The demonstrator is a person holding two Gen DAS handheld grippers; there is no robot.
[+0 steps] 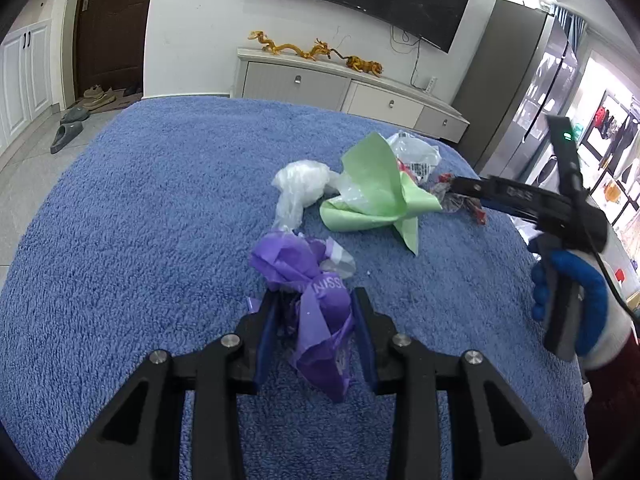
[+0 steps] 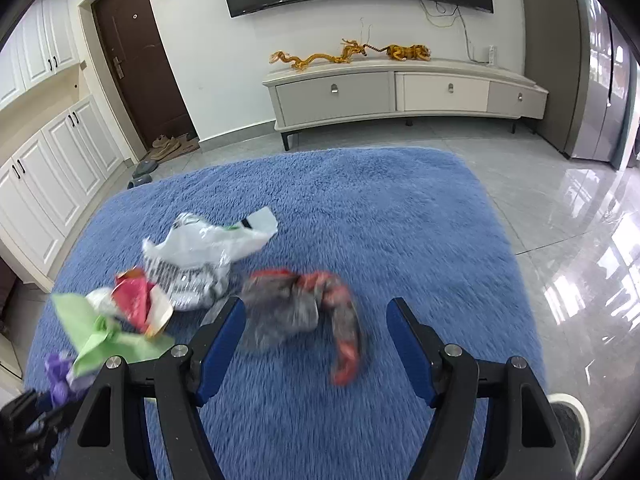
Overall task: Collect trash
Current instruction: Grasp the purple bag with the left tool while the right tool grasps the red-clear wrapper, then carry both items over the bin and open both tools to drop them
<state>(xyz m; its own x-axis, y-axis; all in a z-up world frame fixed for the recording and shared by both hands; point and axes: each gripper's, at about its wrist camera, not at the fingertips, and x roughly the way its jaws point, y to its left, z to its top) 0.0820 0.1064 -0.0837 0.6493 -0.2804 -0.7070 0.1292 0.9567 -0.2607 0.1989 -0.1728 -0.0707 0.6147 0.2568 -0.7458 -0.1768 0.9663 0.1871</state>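
Trash lies on a blue fluffy cloth (image 1: 140, 220). My left gripper (image 1: 316, 304) is shut on a crumpled purple plastic bag (image 1: 316, 280). Beyond it lie a clear plastic bag (image 1: 300, 188), a green paper sheet (image 1: 376, 188) and a white printed bag (image 1: 416, 152). My right gripper (image 2: 316, 312) is open, its fingers astride a red and grey crumpled wrapper (image 2: 304, 304) that lies on the cloth (image 2: 380, 208). In the right wrist view the white bag (image 2: 200, 248), a red packet (image 2: 136, 300), the green paper (image 2: 96, 336) and the purple bag (image 2: 60, 372) lie to the left.
A white TV cabinet (image 2: 400, 92) with golden dragon figures (image 2: 320, 56) stands across the tiled floor (image 2: 560, 208). A grey fridge (image 1: 520, 92) stands at the right. A round bin rim (image 2: 572, 412) shows at the lower right. White cupboards (image 2: 52, 160) line the left.
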